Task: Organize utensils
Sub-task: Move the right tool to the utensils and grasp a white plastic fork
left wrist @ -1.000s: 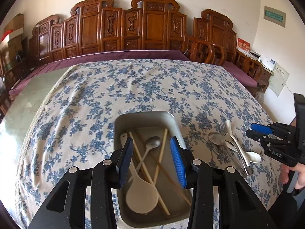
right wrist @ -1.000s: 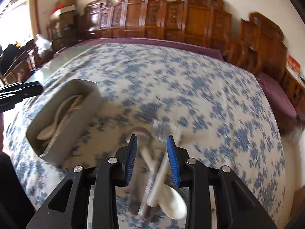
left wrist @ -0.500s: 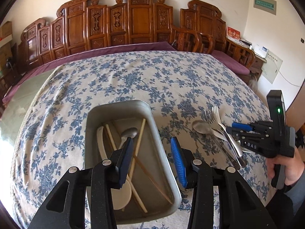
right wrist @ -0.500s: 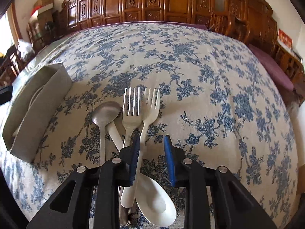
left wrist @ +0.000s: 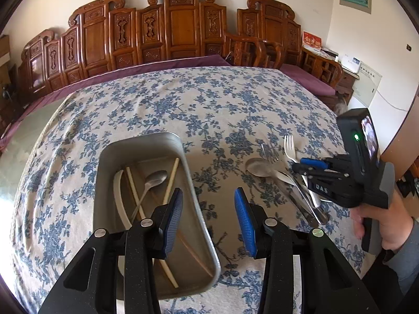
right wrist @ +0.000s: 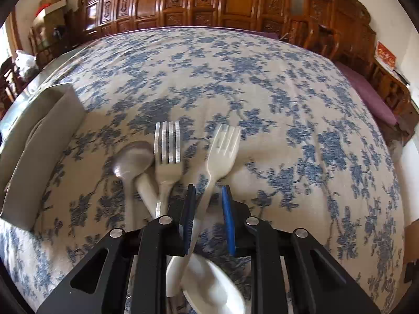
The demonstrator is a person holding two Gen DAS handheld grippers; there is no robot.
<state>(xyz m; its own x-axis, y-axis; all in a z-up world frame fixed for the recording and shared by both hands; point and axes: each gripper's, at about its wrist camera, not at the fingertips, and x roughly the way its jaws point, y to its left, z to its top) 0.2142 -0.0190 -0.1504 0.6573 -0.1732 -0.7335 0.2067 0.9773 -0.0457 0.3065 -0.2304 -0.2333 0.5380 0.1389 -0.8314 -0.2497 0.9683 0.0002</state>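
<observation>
A white plastic fork [right wrist: 222,151] lies on the flowered cloth, its handle between the jaws of my right gripper [right wrist: 208,196]. The jaws are closing; the handle rests against the left pad, with a gap to the right pad. Beside it lie a metal fork [right wrist: 167,146], a metal spoon [right wrist: 133,159] and a white spoon [right wrist: 212,282]. The grey tray [left wrist: 146,141] holds a metal spoon [left wrist: 154,179], chopsticks [left wrist: 171,175] and a white spoon [left wrist: 117,196]. My left gripper [left wrist: 208,201] hangs open above the tray's right rim, holding nothing. The right gripper [left wrist: 301,164] also shows in the left wrist view.
The tray [right wrist: 39,144] stands left of the loose cutlery. A person's hand [left wrist: 387,225] holds the right gripper at the table's right edge. Carved wooden chairs [left wrist: 180,26] line the far side. Bare cloth stretches beyond the utensils.
My right gripper came down over the white fork's handle and its jaws narrowed; the fork's tines swung right. The left gripper drifted right, from over the tray's middle to its right rim.
</observation>
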